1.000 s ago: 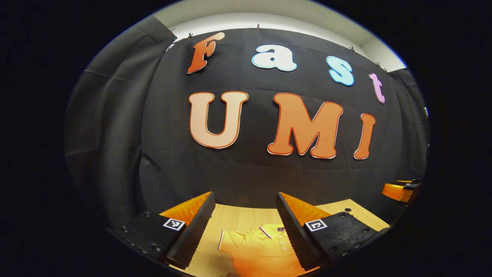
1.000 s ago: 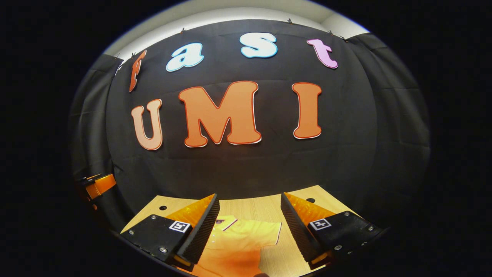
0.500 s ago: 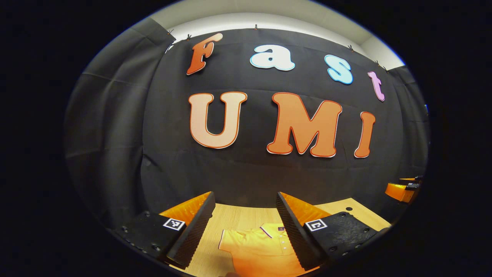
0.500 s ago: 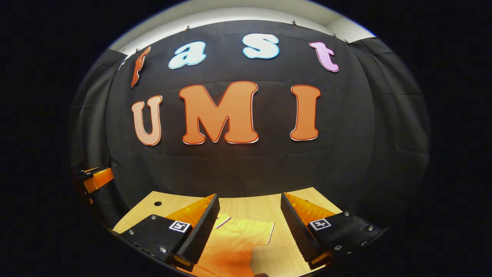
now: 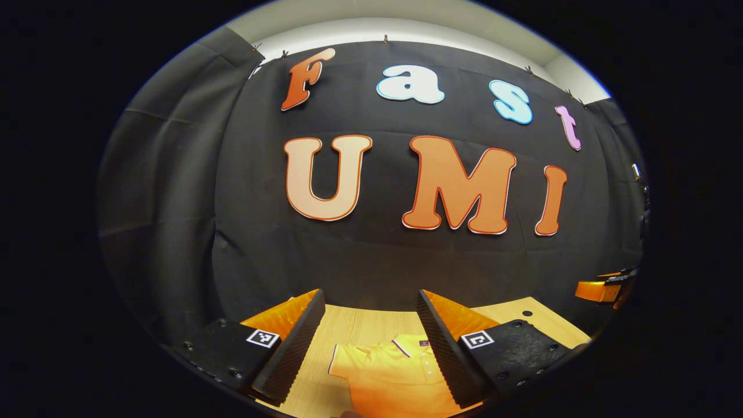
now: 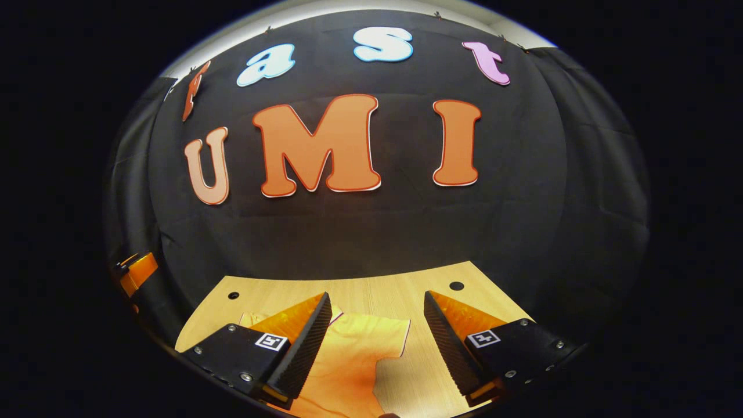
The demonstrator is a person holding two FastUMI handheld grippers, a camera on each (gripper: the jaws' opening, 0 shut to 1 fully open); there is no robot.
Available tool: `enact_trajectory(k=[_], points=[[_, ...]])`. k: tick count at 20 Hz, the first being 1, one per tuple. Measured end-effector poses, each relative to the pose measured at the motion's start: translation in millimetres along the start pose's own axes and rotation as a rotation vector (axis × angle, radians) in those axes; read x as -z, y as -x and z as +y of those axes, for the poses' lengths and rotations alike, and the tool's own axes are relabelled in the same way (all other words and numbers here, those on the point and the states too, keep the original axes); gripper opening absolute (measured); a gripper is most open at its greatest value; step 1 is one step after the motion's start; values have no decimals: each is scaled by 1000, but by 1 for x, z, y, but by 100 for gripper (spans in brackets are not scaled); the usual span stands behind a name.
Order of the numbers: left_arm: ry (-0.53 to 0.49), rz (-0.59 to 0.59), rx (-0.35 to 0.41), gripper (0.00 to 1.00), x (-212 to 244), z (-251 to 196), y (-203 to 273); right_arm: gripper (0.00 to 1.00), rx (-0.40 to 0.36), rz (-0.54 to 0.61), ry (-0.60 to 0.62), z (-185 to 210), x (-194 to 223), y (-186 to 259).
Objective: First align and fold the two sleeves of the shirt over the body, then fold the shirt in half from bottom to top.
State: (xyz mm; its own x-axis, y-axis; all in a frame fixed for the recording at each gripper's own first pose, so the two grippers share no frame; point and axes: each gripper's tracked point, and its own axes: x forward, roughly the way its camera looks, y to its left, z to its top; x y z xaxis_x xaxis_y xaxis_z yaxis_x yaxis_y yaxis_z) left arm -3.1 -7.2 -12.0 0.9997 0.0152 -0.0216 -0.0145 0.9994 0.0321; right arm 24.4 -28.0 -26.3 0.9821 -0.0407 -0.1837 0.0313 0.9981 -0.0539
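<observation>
So the orange shirt [image 5: 386,374] is lying flat on the wooden tabletop [image 5: 360,328], collar end toward the booth's black cloth wall [image 5: 174,191], sleeves spread out to the sides and not folded over the body yet.

Left tongs [image 5: 371,348] hang above it with the jaws spread wide and nothing between them. In the left gripper view the shirt's collar and button placket sit just beside the right-hand finger, and one short sleeve [image 5: 342,364] pokes out in the gap. That view is pretty much the same as a second ago, barely a wobble.

The right tongs [image 6: 377,348] are the ones that changed: the right gripper view has tipped downward, so the wall slid up and a lot more tabletop [image 6: 371,287] shows, including two small holes near its far edge. The other sleeve [image 6: 390,335] now sits fully in the gap between its fingers, with the armpit notch visible. Those jaws are wide apart too, holding nothing. Can't really tell how far above the cloth they are, fisheye messes with that.

The left tongs also peek in at the far left of the right gripper view.
</observation>
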Motion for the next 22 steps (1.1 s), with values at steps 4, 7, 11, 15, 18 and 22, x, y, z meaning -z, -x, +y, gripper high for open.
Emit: enact_trajectory(k=[4,7,11,15,18,22], points=[[-4,11,-8,98,5,7,-5,97,23,140,14,-13,13,-39],[-7,19,-27,97,7,17,-8,97,29,226,39,-18,22,-68],[-15,36,-57,98,13,31,-16,97,37,381,27,-26,49,-112],[-17,67,-94,98,27,46,-25,97,41,547,13,-34,91,-150],[-26,94,-121,98,36,52,-29,98,77,662,43,-52,129,-178],[-30,126,-166,95,49,71,-34,98,96,814,39,-58,184,-199]])
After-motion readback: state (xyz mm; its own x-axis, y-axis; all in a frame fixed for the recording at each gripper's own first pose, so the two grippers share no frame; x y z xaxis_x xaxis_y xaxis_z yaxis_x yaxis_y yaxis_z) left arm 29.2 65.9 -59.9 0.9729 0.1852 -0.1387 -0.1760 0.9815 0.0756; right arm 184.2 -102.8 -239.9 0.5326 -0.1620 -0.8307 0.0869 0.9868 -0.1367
